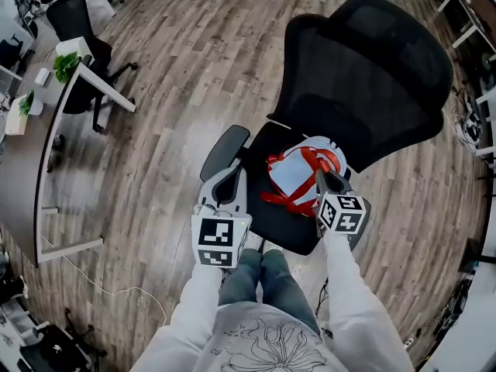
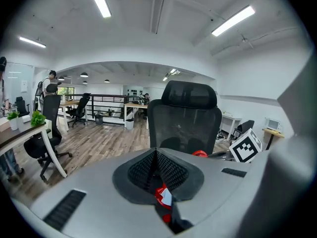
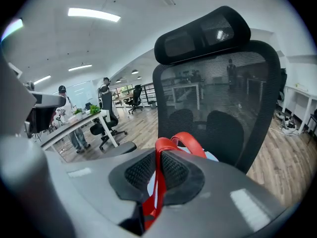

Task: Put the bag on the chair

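Note:
A black mesh office chair (image 1: pixel 364 68) faces me. On its seat (image 1: pixel 287 227) lies a pale blue bag (image 1: pixel 298 173) with red straps. My right gripper (image 1: pixel 322 178) is over the bag's right side and is shut on a red strap (image 3: pixel 157 182), which runs between its jaws (image 3: pixel 158 155). My left gripper (image 1: pixel 230 173) hovers by the chair's left armrest (image 1: pixel 223 149), jaws together (image 2: pixel 156 152). A bit of red and white shows low in its slit; I cannot tell whether it is pinched there. The chair back (image 2: pixel 185 118) fills the left gripper view.
My legs (image 1: pixel 260 273) stand just in front of the seat. A long desk (image 1: pixel 46 130) with plants (image 1: pixel 66 64) and another office chair (image 1: pixel 77 22) stand at the left. A cable (image 1: pixel 101 289) lies on the wooden floor. People stand by a desk (image 3: pixel 62 103).

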Demonstrator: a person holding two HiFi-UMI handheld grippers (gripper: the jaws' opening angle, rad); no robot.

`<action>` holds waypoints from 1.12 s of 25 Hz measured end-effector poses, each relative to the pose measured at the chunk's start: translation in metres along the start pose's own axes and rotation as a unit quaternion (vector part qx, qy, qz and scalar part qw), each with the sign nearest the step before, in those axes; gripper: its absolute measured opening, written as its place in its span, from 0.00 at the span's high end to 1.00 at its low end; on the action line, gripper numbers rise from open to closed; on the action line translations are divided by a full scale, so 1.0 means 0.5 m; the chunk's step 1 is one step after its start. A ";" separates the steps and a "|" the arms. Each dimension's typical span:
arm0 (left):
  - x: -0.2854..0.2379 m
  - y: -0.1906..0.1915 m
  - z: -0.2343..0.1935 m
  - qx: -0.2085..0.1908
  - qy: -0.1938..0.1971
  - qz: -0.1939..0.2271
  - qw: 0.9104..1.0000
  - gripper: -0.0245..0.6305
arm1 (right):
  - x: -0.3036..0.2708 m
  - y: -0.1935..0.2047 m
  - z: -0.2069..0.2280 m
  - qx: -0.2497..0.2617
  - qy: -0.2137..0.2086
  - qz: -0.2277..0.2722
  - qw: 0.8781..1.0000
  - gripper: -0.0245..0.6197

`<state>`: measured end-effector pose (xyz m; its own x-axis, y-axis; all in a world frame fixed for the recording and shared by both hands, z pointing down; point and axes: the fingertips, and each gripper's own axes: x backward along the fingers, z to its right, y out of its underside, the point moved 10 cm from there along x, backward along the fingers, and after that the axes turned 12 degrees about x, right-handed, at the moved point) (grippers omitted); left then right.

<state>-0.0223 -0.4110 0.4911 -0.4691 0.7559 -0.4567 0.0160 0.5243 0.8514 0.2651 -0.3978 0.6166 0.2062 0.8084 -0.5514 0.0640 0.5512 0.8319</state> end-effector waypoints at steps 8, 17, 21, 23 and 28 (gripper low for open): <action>-0.001 0.015 0.000 0.006 -0.004 -0.007 1.000 0.95 | -0.009 0.030 -0.025 0.003 -0.020 -0.007 1.000 0.87; 0.006 -0.014 0.006 0.007 -0.004 0.011 1.000 0.95 | 0.053 -0.014 -0.033 -0.037 0.028 0.033 0.998 0.63; 0.018 -0.036 0.020 0.004 0.005 0.028 1.000 0.95 | 0.105 -0.080 -0.035 -0.010 0.046 0.083 0.995 0.63; 0.023 -0.050 0.029 0.002 0.010 0.039 0.999 0.95 | 0.134 -0.118 -0.039 0.002 0.057 0.108 0.992 0.63; 0.044 -0.089 0.055 -0.005 0.021 0.067 0.998 0.95 | 0.207 -0.200 -0.056 0.040 0.088 0.156 0.983 0.64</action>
<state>-0.0091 -0.4072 0.4362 -0.5005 0.8015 -0.3272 0.0718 0.4151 0.9069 0.2526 -0.3633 0.4746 0.0567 0.9628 -0.2641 0.1017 0.2576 0.9609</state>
